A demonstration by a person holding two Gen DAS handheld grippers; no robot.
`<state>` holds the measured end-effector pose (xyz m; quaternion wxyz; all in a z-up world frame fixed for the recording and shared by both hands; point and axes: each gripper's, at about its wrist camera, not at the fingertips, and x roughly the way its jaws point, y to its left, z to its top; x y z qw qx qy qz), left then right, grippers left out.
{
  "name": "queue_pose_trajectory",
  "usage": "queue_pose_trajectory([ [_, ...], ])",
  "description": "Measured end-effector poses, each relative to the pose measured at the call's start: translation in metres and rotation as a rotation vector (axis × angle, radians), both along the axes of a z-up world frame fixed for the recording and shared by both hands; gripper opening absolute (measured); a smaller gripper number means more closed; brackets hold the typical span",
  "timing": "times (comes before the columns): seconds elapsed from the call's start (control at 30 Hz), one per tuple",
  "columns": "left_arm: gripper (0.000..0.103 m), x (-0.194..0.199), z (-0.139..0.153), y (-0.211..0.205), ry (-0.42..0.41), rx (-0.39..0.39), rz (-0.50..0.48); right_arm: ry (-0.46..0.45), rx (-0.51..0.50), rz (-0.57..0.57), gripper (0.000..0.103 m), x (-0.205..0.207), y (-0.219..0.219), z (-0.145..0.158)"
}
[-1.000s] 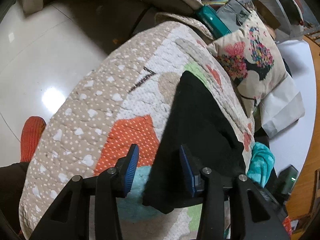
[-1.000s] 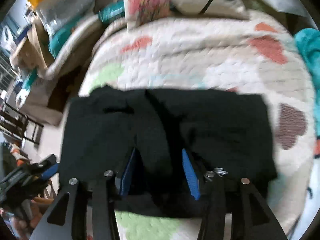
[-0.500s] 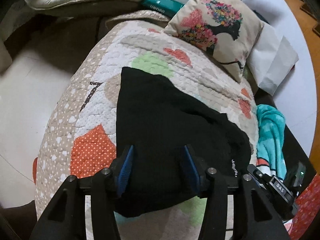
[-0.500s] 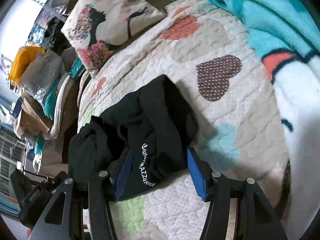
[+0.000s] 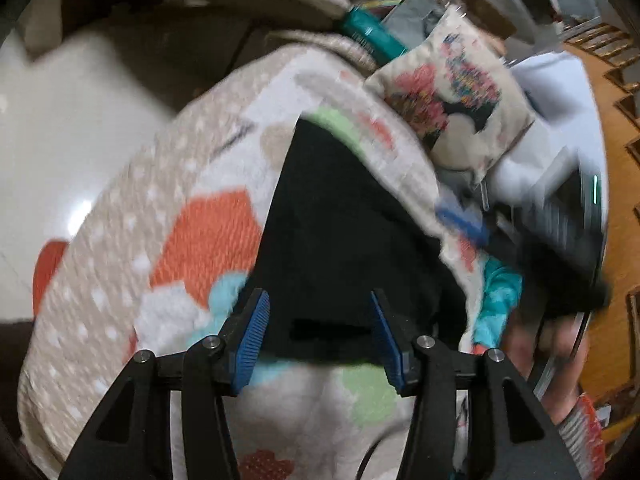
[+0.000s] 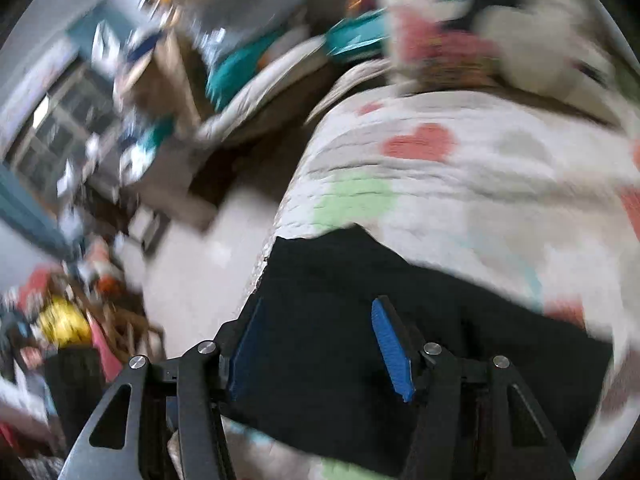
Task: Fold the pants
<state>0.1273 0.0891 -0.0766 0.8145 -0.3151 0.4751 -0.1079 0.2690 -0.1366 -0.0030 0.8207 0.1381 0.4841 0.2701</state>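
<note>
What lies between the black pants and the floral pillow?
In the left wrist view, only a strip of the quilt separates the pants from the pillow.

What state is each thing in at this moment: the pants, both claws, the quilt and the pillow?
Black pants: folded flat on the quilt, not gripped.
Left claw: open, over the pants' near edge, holding nothing.
Right claw: open, over the pants, holding nothing.
Quilt: spread under the pants.
Printed pillow: lying at the quilt's far end, clear of the pants.
</note>
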Motion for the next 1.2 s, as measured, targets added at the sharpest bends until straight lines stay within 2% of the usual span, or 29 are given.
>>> queue_pose_trajectory([
  [0.07,0.050,0.002,-0.010,-0.003,0.010,0.045,0.015,0.018,-0.050,0.061,0.061,0.022,0.026,-0.005],
  [0.17,0.051,0.008,-0.018,0.001,-0.004,0.074,0.056,0.010,-0.198,0.147,0.061,0.039,0.068,-0.016],
  [0.23,0.059,0.011,-0.020,-0.001,-0.026,0.096,0.062,0.008,-0.275,0.206,0.062,0.040,0.088,-0.026],
  [0.3,0.062,0.014,-0.023,-0.011,-0.048,0.156,0.044,-0.013,-0.392,0.267,0.064,0.042,0.107,-0.036],
  [0.4,0.061,0.024,-0.031,-0.021,-0.020,0.200,-0.001,-0.046,-0.540,0.331,0.069,0.041,0.124,-0.054],
  [0.43,0.050,0.026,-0.030,-0.021,-0.016,0.201,-0.017,-0.033,-0.546,0.334,0.065,0.042,0.125,-0.058],
  [0.47,0.041,0.027,-0.030,-0.020,-0.008,0.189,-0.034,0.005,-0.523,0.337,0.052,0.043,0.124,-0.062],
  [0.5,0.029,0.030,-0.030,-0.018,0.000,0.183,-0.052,0.028,-0.506,0.342,0.032,0.044,0.124,-0.064],
  [0.63,0.025,0.032,-0.030,-0.001,0.049,0.088,-0.038,0.017,-0.536,0.333,0.013,0.043,0.131,-0.058],
  [0.73,0.015,0.028,-0.026,0.013,0.059,0.062,-0.001,0.009,-0.483,0.325,0.009,0.046,0.138,-0.040],
  [0.87,0.014,0.022,-0.024,0.040,0.074,0.059,0.089,-0.002,-0.459,0.355,0.009,0.043,0.165,-0.032],
  [0.93,0.014,0.022,-0.032,0.048,0.113,0.038,0.116,-0.002,-0.480,0.366,0.009,0.042,0.181,-0.039],
  [1.03,0.019,0.020,-0.039,0.053,0.144,0.013,0.132,0.018,-0.527,0.368,0.017,0.044,0.194,-0.052],
  [1.07,0.021,0.019,-0.037,0.054,0.143,0.010,0.138,0.023,-0.535,0.370,0.025,0.044,0.195,-0.053],
  [1.1,0.026,0.018,-0.036,0.055,0.143,0.007,0.141,0.030,-0.529,0.370,0.043,0.043,0.192,-0.051],
  [1.13,0.032,0.016,-0.035,0.057,0.144,0.000,0.143,0.025,-0.512,0.359,0.057,0.042,0.187,-0.044],
  [1.2,0.035,0.015,-0.032,0.061,0.144,-0.018,0.158,-0.012,-0.458,0.309,0.062,0.041,0.167,-0.024],
])
